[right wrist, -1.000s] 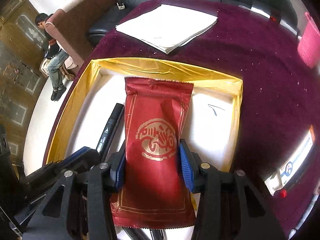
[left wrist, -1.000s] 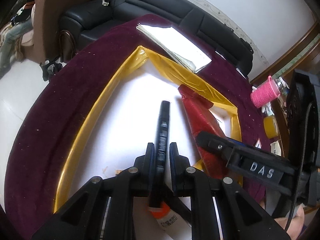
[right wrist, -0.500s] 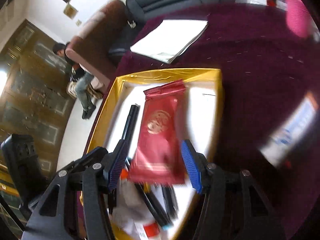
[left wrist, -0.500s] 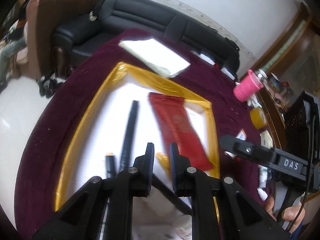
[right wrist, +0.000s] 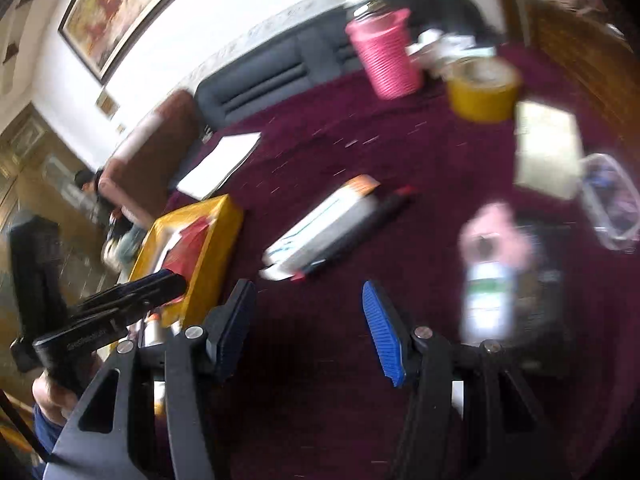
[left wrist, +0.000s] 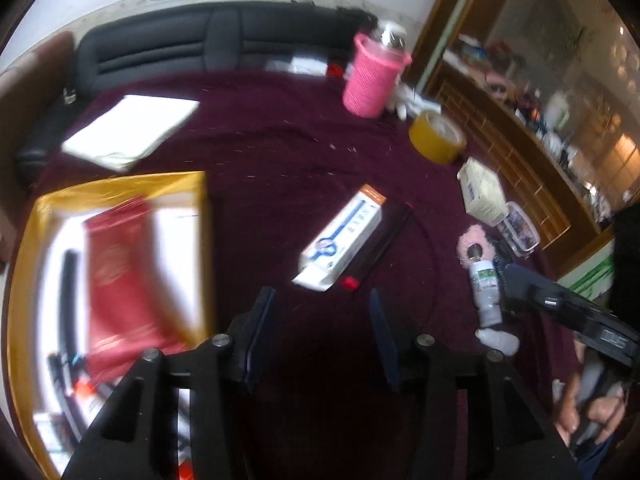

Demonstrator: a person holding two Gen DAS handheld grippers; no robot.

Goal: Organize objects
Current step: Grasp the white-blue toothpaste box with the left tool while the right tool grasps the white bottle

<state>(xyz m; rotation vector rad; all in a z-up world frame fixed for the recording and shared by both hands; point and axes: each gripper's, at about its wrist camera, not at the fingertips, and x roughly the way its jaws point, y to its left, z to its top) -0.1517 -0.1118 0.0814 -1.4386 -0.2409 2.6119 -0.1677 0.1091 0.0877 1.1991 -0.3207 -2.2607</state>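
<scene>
on the left of the left wrist view, the gold-rimmed tray (left wrist: 202,216) sits on the maroon surface (left wrist: 280,152), holding a red packet (left wrist: 120,280) with a black marker (left wrist: 68,300) to its left and some smaller items, too blurred to name, at its near end. the left hand-held gripper (left wrist: 320,334) hangs over bare cloth just right of the tray; its jaws have just been opening and now stand spread with nothing between them. ahead of its fingertips, apart from them, lies a white carton with blue print (left wrist: 340,240), and a black pen with a red end (left wrist: 378,248) lies along the carton's right side, touching or nearly touching it. further right, a small white bottle (left wrist: 486,292) lies near a pink fluffy item (left wrist: 472,242), and the right hand-held gripper (left wrist: 560,304) reaches in from the right edge.

in the right wrist view the left hand-held gripper shows at the left edge in front of the tray (right wrist: 216,240). the right hand-held gripper (right wrist: 308,328) is spread wide over bare cloth, jaws having just been opening, holding nothing. the carton (right wrist: 320,232) and pen (right wrist: 360,224) lie ahead of it, slightly left of centre and well clear of the pads. the bottle (right wrist: 488,300) lies just beyond and right of the right finger. at the far side stand a pink knitted-sleeve bottle (right wrist: 384,56) and a roll of yellow tape (right wrist: 480,88).
</scene>
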